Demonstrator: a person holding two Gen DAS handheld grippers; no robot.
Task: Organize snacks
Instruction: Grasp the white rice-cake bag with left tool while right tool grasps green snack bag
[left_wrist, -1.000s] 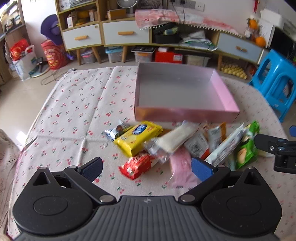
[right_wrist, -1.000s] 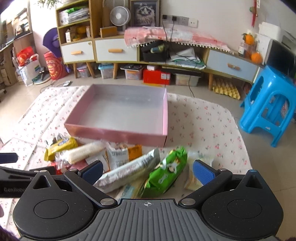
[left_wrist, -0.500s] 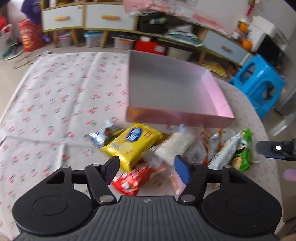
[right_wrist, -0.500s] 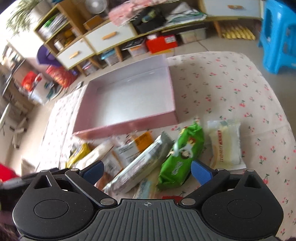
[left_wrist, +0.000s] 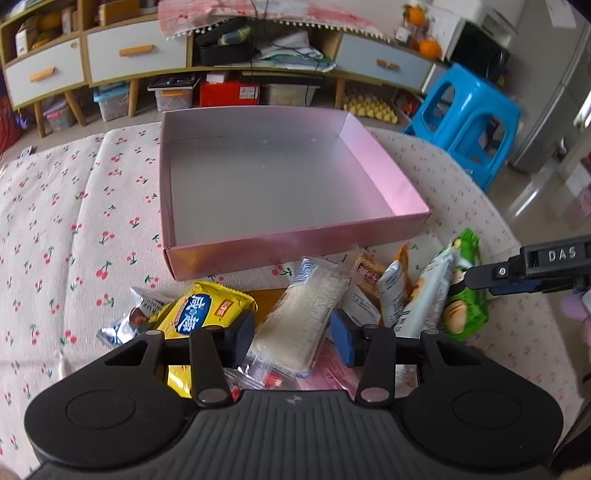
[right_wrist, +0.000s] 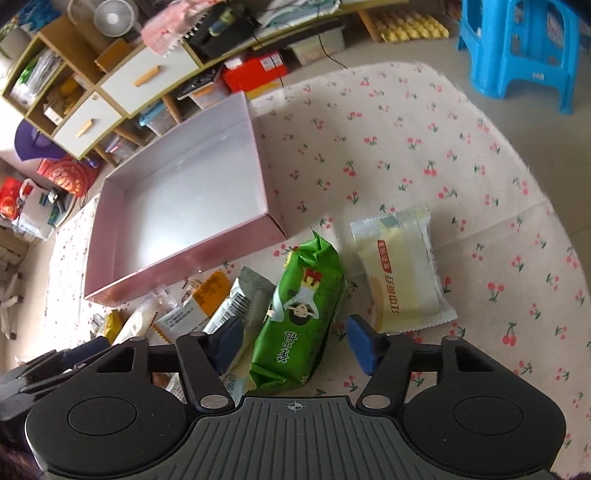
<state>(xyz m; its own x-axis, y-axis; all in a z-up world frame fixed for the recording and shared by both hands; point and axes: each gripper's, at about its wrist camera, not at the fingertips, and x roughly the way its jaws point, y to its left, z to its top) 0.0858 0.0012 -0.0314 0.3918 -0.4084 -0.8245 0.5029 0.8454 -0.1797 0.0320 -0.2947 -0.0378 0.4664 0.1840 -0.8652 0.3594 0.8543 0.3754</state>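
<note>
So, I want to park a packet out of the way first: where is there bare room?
The pink box is empty inside. Bare cloth lies left of it, and right of the pale yellow packet, toward the table's edge. In front of the box the snack pile is crowded, both grippers over it.

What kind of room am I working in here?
Most likely a home living room: a low sideboard with drawers, a blue plastic stool, and a table under a cherry-print cloth.
</note>
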